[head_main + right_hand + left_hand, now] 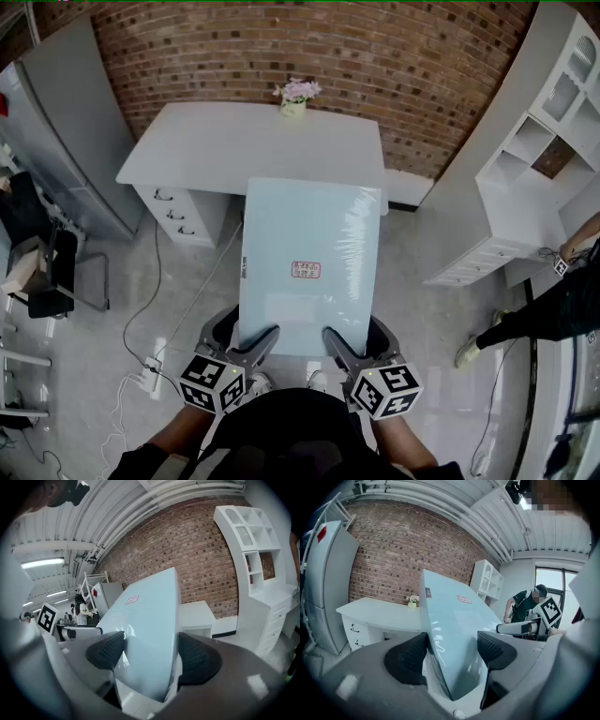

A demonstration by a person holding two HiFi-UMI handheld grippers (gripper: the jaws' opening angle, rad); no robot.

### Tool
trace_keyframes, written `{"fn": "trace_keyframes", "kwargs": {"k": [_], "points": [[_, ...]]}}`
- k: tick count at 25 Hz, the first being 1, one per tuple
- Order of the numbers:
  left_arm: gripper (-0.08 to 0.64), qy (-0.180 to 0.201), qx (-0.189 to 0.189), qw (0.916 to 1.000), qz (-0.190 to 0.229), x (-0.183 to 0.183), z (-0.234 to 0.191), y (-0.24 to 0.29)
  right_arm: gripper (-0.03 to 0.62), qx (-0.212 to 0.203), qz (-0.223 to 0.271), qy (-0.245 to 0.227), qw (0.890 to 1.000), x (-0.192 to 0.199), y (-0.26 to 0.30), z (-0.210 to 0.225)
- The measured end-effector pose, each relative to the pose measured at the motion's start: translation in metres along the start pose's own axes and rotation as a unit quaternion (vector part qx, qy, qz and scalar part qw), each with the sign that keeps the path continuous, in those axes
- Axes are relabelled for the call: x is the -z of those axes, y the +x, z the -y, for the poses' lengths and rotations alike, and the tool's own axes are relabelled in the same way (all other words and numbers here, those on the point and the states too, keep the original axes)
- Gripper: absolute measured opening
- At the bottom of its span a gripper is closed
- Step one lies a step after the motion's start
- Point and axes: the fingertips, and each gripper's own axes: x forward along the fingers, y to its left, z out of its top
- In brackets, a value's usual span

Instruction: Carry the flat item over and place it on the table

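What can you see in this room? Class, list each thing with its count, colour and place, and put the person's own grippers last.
flat panel: one, pale blue with a red label, held in the air in front of the desk
desk: one, white, against the brick wall
flower pot: one, pink flowers, at the desk's far edge
brick wall: one, red-brown, behind the desk
tall cabinet: one, grey, left of the desk
shelf unit: one, white, at the right
chair: one, black, far left
power strip: one, white, on the floor, lower left
bystander: one, dark clothes, right edge
left gripper: one, grey, jaws on the panel's near edge
right gripper: one, grey, jaws on the same edge
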Motion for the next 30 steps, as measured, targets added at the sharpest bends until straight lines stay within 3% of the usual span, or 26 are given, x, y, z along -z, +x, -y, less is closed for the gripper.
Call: {"fn": "trace_keyframes", "kwargs": {"k": [30], "points": [[0.351,-0.007,0.019,0.9989,0.043,-0.018,-0.062,-0.038,0.373,0.017,0.026,-0.014,0.999,-0.015,0.035,-0.065]]}}
